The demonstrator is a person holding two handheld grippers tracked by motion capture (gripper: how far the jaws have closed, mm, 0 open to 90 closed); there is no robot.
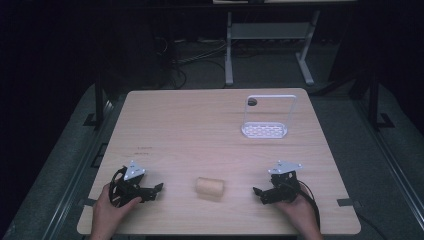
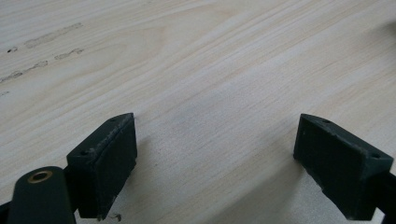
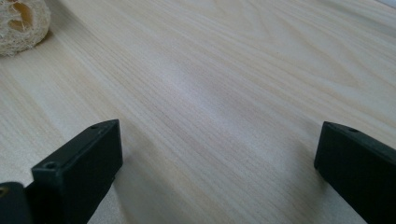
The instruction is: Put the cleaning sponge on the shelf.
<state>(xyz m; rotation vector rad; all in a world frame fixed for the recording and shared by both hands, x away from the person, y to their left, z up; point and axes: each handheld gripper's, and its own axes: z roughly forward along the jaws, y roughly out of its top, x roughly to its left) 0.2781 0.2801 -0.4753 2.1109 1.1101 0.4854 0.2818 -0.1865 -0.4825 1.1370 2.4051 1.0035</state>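
Observation:
A beige loofah cylinder (image 1: pixel 209 187) lies on its side near the front middle of the wooden table (image 1: pixel 200 125). Its end also peeks in at the top left corner of the right gripper view as the loofah (image 3: pixel 21 23). My left gripper (image 1: pixel 156 191) rests on the table to the loofah's left, held by a hand, and its jaws stand wide apart over bare wood (image 2: pixel 215 140). To the loofah's right sits my right gripper (image 1: pixel 258 194), also hand-held, open with nothing between its fingers (image 3: pixel 219 158).
A white wire rack (image 1: pixel 266 117) with a perforated base stands upright at the back right of the table. Faint pencil marks (image 1: pixel 144 149) sit on the wood at the left. Desk legs and cables stand on the dark floor beyond.

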